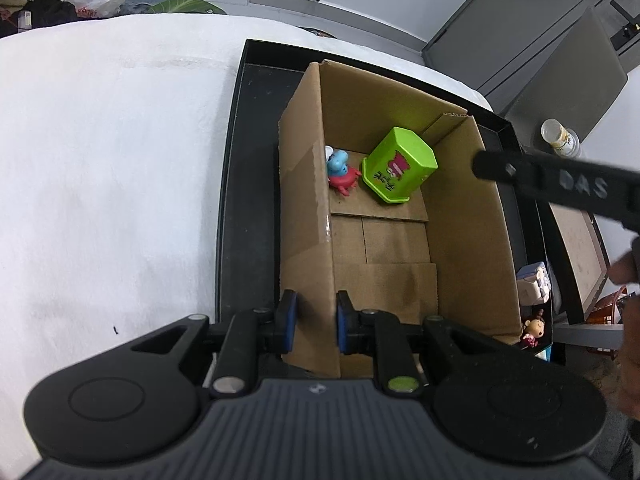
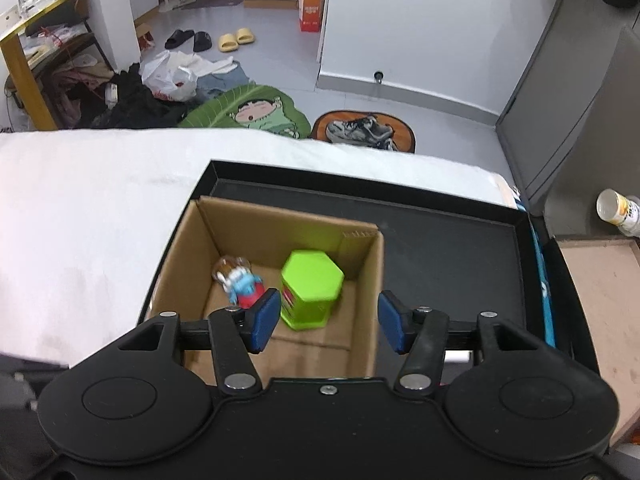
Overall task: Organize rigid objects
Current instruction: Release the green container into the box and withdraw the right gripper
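An open cardboard box (image 1: 468, 240) stands in a black tray (image 1: 248, 200) on a white padded surface. Inside, at the far end, lie a lime-green hexagonal container (image 1: 400, 164) and a small blue and red figurine (image 1: 340, 172). My left gripper (image 1: 316, 322) is shut on the box's near left wall, with one blue pad on each side. In the right wrist view my right gripper (image 2: 328, 322) hangs open above the box (image 2: 280, 224). The green container (image 2: 312, 288) sits below and between its pads, untouched. The figurine (image 2: 242, 284) is just left of it.
A white-blue block toy (image 1: 534, 282) and a small doll (image 1: 534, 330) lie in the tray right of the box. A bottle (image 2: 618, 210) and a wooden tray (image 2: 592, 320) stand at the right. Clothes, bags and shoes cover the floor beyond.
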A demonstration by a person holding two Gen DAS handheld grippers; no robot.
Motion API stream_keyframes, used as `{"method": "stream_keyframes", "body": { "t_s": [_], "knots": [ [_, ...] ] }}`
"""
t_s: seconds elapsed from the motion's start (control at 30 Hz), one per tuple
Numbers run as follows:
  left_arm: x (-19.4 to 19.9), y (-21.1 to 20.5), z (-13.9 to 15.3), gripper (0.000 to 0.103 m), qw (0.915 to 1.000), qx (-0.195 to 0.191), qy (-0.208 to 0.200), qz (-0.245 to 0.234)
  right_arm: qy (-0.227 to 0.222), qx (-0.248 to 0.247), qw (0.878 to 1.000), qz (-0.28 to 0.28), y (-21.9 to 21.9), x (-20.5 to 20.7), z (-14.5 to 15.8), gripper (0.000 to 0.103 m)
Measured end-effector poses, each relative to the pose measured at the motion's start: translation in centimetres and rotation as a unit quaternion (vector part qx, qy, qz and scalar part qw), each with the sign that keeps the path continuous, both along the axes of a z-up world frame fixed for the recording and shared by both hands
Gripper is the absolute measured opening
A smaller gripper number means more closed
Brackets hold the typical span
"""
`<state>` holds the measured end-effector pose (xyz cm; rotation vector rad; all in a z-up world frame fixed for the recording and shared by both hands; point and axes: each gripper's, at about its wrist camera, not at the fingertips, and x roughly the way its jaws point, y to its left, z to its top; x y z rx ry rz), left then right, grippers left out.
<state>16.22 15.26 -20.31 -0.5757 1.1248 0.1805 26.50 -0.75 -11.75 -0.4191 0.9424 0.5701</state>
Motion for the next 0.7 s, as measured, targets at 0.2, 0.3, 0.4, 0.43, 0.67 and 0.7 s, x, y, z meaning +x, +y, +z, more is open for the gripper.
{"method": "stream_keyframes", "body": {
  "t_s": [0.2,0.3,0.4,0.43,0.67,0.7],
  "knots": [
    [0.0,-0.2,0.2,0.019,1.0000,0.006,-0.001,-0.001,-0.007,-0.008,1.000,-0.001,-2.1,-0.4,0.6,0.064],
    [-0.1,-0.2,0.2,0.018,1.0000,0.006,-0.001,0.001,-0.007,-0.004,1.000,-0.009,-3.5,-0.3,1.1,0.066],
    [-0.2,-0.2,0.3,0.018,1.0000,0.009,-0.001,0.002,-0.008,-0.003,1.000,-0.016,-4.8,0.0,1.3,0.067],
    [-0.2,-0.2,0.3,0.018,0.9999,0.009,-0.001,0.006,-0.008,-0.002,1.000,-0.019,-5.2,0.1,1.4,0.067],
    [-0.2,-0.1,0.4,0.018,0.9999,0.009,0.001,0.014,-0.014,-0.003,0.999,-0.044,-7.9,0.8,1.2,0.068],
    [-0.2,-0.1,0.5,0.018,0.9999,0.009,0.001,0.014,-0.014,-0.003,0.999,-0.047,-8.3,0.9,1.1,0.068]
  ]
}}
